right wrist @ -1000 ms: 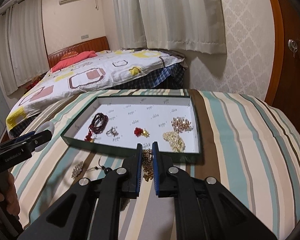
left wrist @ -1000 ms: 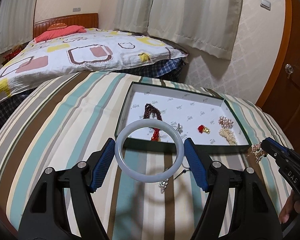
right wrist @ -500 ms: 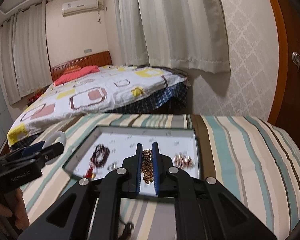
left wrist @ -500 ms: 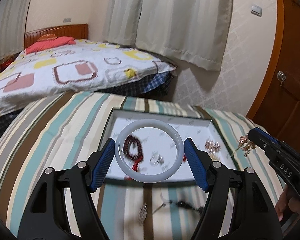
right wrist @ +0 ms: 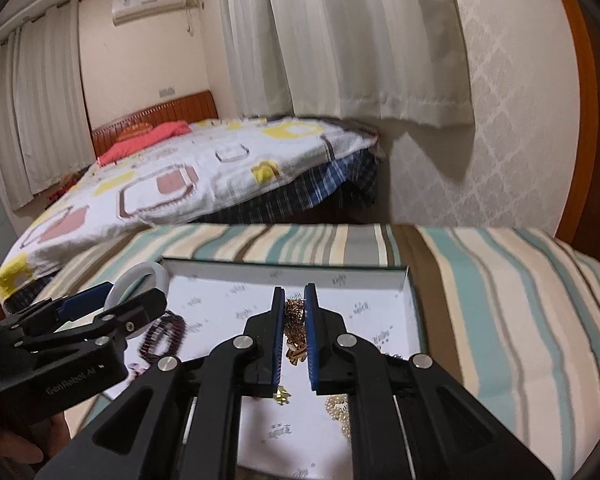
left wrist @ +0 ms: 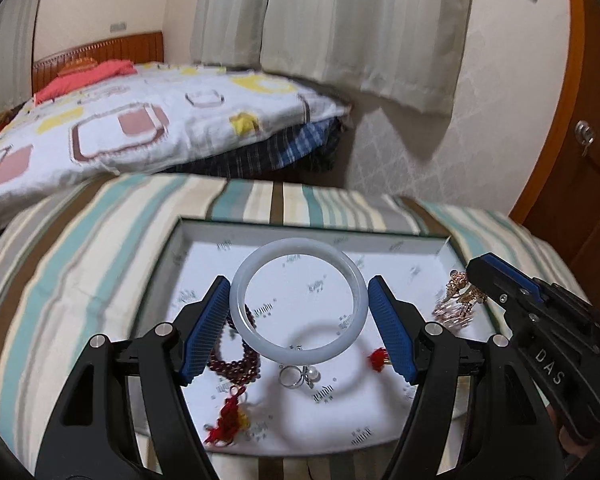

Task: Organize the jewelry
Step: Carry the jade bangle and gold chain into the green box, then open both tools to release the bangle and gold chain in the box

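My left gripper (left wrist: 299, 292) is shut on a pale white bangle (left wrist: 300, 354), held above the shallow white-lined jewelry box (left wrist: 316, 229). Under it in the box lie a dark red bead bracelet (left wrist: 236, 362) with a red tassel (left wrist: 228, 420), a silver ring (left wrist: 298, 376) and a small red charm (left wrist: 378, 358). My right gripper (right wrist: 296, 300) is shut on a tangle of gold chain jewelry (right wrist: 294, 326), hanging over the box's right half (right wrist: 408, 292); the same gripper (left wrist: 474, 270) and gold chain (left wrist: 458, 300) show at the right of the left wrist view. A pearl-like piece (right wrist: 338, 406) lies below.
The box sits on a striped cloth surface (left wrist: 80, 248). A bed (left wrist: 120, 120) with a patterned cover stands behind, with curtains (left wrist: 340, 20) and a wooden door (left wrist: 588, 140) at the right. A person's hand (right wrist: 4, 448) holds the left gripper (right wrist: 112, 304).
Both grippers have moved forward from short of the box's near edge to above its inside, each still holding its piece. The loose jewelry on the cloth has dropped out of sight.
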A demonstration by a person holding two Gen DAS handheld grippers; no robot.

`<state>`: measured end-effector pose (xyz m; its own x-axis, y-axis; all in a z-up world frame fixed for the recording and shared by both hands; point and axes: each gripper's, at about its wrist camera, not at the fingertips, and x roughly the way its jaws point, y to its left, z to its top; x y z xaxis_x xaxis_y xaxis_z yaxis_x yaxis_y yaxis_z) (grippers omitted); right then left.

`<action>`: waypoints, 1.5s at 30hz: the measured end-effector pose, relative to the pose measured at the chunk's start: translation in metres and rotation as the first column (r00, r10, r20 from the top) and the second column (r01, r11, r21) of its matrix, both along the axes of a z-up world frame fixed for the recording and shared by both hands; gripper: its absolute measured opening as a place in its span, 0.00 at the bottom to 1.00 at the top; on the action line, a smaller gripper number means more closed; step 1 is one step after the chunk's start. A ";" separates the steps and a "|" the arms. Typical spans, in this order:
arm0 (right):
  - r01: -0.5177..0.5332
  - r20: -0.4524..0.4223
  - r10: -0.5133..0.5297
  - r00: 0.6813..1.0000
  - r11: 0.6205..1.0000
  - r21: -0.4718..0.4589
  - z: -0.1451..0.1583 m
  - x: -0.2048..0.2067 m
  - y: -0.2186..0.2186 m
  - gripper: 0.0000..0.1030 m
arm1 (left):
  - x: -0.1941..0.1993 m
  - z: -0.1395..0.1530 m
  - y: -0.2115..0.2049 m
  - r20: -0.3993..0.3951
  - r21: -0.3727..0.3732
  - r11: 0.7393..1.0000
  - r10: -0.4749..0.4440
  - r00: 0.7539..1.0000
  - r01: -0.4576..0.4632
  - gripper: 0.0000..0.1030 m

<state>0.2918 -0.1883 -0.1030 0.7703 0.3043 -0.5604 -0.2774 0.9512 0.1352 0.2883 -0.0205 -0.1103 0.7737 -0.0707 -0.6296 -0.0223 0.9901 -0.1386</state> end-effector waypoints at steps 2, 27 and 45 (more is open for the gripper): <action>-0.002 -0.030 0.002 1.000 1.000 -0.003 -0.010 0.009 0.002 0.10 | 0.012 -0.012 -0.002 -0.034 0.009 1.000 -0.003 0.999 0.003 0.67; 0.013 -0.201 -0.015 0.980 1.000 -0.010 -0.049 0.038 -0.001 0.20 | 0.051 -0.056 -0.008 -0.242 0.031 0.999 -0.011 0.970 0.019 0.68; 0.031 -0.153 -0.032 0.988 0.999 -0.014 -0.035 0.021 -0.005 0.22 | 0.024 -0.037 -0.002 -0.142 0.005 1.000 -0.003 0.990 0.004 0.72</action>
<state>0.3123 -0.1935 -0.1375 0.6843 0.2742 -0.6757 -0.2242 0.9608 0.1629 0.3126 -0.0229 -0.1470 0.6765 -0.0699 -0.7331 -0.0381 0.9908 -0.1296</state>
